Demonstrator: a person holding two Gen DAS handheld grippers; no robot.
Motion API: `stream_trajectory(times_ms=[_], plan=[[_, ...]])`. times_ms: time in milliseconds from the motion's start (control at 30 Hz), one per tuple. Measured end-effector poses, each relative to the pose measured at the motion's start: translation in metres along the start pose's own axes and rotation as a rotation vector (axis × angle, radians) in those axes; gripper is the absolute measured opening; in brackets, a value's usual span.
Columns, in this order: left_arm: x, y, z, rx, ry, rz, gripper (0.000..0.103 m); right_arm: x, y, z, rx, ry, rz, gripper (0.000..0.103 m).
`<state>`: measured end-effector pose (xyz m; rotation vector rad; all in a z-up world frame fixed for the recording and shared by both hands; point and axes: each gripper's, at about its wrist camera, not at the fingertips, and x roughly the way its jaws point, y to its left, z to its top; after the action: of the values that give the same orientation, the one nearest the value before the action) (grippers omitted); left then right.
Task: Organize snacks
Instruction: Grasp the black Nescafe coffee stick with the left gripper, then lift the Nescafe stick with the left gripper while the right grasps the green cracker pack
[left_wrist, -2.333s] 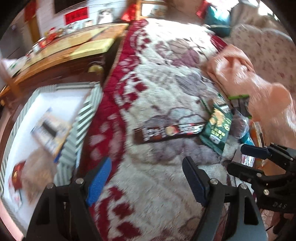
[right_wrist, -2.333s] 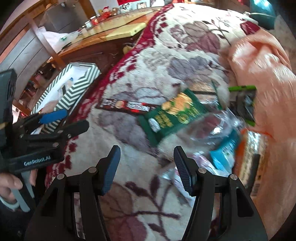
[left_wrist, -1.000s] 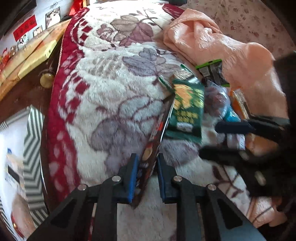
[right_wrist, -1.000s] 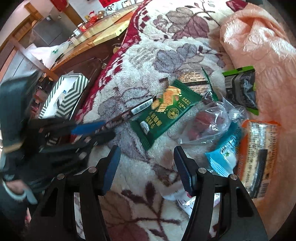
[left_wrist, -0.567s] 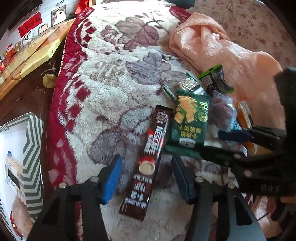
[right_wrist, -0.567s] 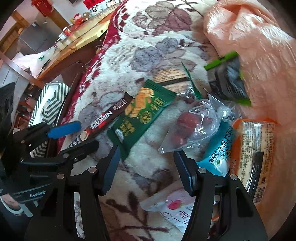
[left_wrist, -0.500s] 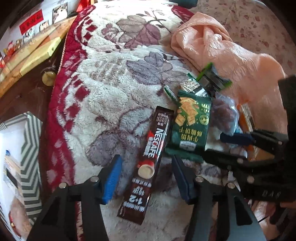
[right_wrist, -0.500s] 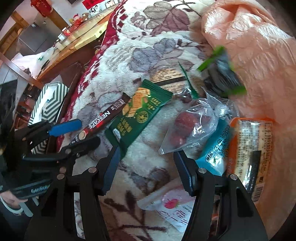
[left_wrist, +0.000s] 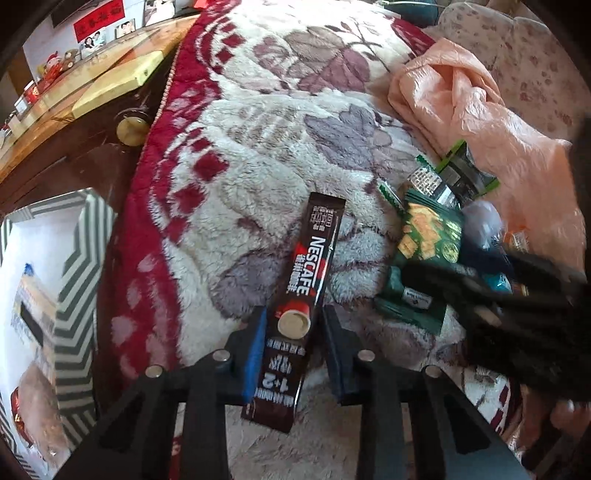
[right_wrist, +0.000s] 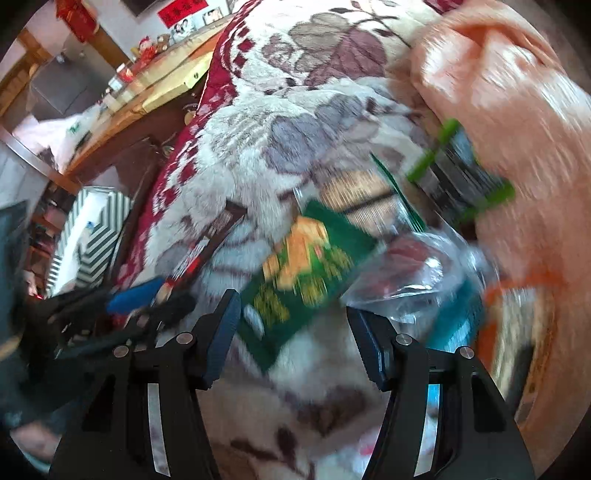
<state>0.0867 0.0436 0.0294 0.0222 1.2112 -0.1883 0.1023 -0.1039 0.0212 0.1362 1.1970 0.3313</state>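
Closing around the coffee stick (left_wrist: 308, 280), left gripper (left_wrist: 293, 350) fingers flank it; right gripper (right_wrist: 293, 334) gapes empty.

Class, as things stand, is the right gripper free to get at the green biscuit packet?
Probably yes: the right gripper stands open just before the green biscuit packet, which lies uncovered on the blanket.

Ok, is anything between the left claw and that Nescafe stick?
Nothing visible. The left claw straddles the Nescafe stick, which lies alone on the blanket, beside but clear of the green cracker packet.
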Motion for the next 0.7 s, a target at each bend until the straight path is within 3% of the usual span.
stream_trajectory(times_ms=[67, 167, 267, 433, 700], plan=[[-0.005, 0.003, -0.003, -0.01, -0.007, 0.014, 0.032, 0.008, 0.011, 0.012, -0.061, 0.008, -0.028, 0.06], [-0.01, 0.011, -0.003, -0.039, -0.026, 0.025, 0.032, 0.011, 0.023, 0.022, -0.128, 0.016, 0.011, 0.06], [-0.009, 0.013, 0.003, -0.037, -0.034, 0.018, 0.034, 0.003, 0.019, 0.02, -0.11, -0.021, -0.03, 0.06], [0.006, 0.005, 0.01, 0.028, 0.016, 0.037, 0.051, 0.003, 0.019, 0.01, -0.111, -0.019, -0.015, 0.06], [0.016, 0.011, 0.019, 0.064, 0.045, 0.03, 0.058, 0.025, 0.029, 0.026, -0.195, 0.031, -0.043, 0.06]])
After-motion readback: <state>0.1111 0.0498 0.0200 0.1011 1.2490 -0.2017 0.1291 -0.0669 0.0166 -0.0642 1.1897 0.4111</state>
